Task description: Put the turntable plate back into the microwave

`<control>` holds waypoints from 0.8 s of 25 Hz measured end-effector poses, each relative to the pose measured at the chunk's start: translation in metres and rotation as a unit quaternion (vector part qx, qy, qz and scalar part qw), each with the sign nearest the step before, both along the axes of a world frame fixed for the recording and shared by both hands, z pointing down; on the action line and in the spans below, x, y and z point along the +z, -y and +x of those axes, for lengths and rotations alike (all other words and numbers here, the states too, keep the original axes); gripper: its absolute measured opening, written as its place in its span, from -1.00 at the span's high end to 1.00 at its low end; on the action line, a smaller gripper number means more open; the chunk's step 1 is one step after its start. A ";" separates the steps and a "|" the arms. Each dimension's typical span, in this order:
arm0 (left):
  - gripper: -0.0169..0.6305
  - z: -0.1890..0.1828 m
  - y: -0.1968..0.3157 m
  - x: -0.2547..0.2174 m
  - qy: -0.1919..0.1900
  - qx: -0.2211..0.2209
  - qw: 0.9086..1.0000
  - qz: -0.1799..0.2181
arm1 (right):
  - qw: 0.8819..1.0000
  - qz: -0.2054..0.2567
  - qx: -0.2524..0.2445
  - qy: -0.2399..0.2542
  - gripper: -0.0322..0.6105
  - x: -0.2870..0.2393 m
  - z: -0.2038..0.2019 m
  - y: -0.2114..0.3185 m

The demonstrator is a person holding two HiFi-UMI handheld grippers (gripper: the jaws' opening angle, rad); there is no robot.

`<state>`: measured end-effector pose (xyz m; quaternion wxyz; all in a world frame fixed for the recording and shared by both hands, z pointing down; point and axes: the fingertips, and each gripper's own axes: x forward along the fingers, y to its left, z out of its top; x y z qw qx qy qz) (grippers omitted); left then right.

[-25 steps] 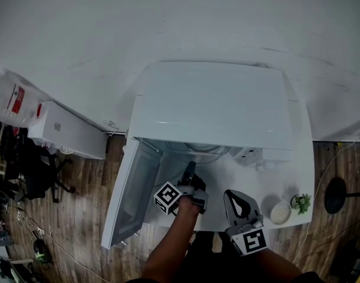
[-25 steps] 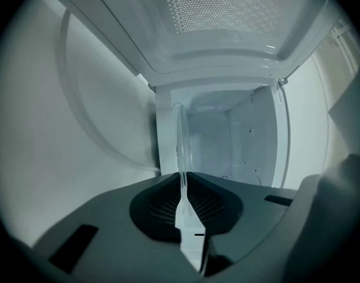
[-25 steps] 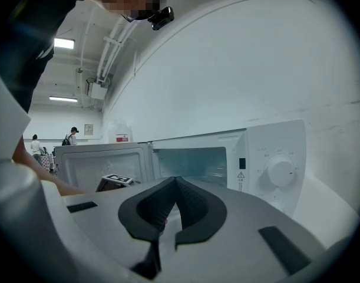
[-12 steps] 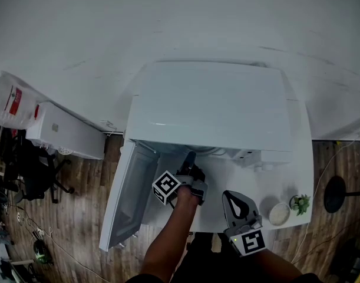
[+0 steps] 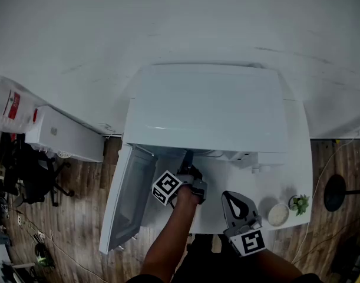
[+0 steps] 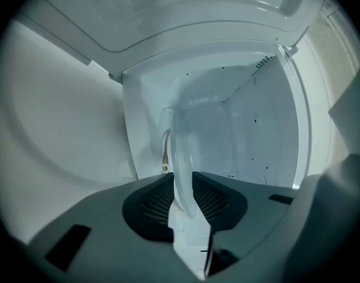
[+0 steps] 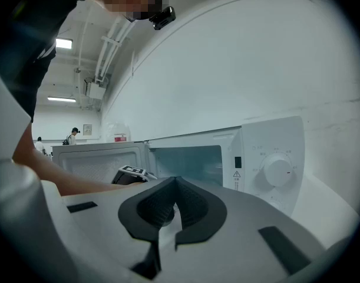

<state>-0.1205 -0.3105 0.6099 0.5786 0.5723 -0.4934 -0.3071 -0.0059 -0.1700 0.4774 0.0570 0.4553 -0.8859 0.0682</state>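
Looking down from the head view, we find the left gripper (image 5: 188,161) reaching into the open microwave (image 5: 209,108), so it is the nearer tool. The right gripper (image 5: 233,198) hangs outside, in front.

Left gripper view: the glass turntable plate (image 6: 182,158) stands edge-on between the jaws and extends straight ahead into the cavity (image 6: 250,128). The jaws are opening slightly, and we judge the pads barely off its rim.

Right gripper view: jaws together, holding nothing, beside the control dial (image 7: 278,171).

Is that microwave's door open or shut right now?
Open. The door stands swung out at the left of the microwave, and the right gripper view looks past it into the cavity.
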 end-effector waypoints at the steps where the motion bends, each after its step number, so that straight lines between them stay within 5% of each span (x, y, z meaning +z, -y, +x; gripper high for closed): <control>1: 0.56 -0.001 -0.002 -0.002 0.005 -0.001 1.000 0.004 | 1.000 0.000 0.000 -0.003 0.84 0.002 0.001 -0.001; 7: 0.24 -0.005 -0.022 -0.003 0.035 0.004 0.999 0.005 | 1.000 0.003 -0.007 -0.005 0.84 -0.001 -0.002 -0.002; 10: 0.29 -0.005 -0.040 -0.011 0.072 0.014 0.997 0.019 | 1.000 0.002 -0.006 -0.008 0.84 -0.003 -0.001 -0.001; 13: 0.54 -0.007 -0.054 -0.031 0.151 0.027 0.987 0.053 | 1.000 0.007 -0.005 -0.005 0.84 -0.008 -0.002 0.000; 16: 0.81 -0.007 -0.066 -0.051 0.270 0.049 0.957 0.093 | 1.000 0.011 -0.007 0.001 0.84 -0.015 -0.004 0.001; 20: 0.89 0.001 -0.083 -0.082 0.416 0.098 0.889 0.164 | 1.000 0.018 -0.009 0.009 0.84 -0.024 -0.005 0.001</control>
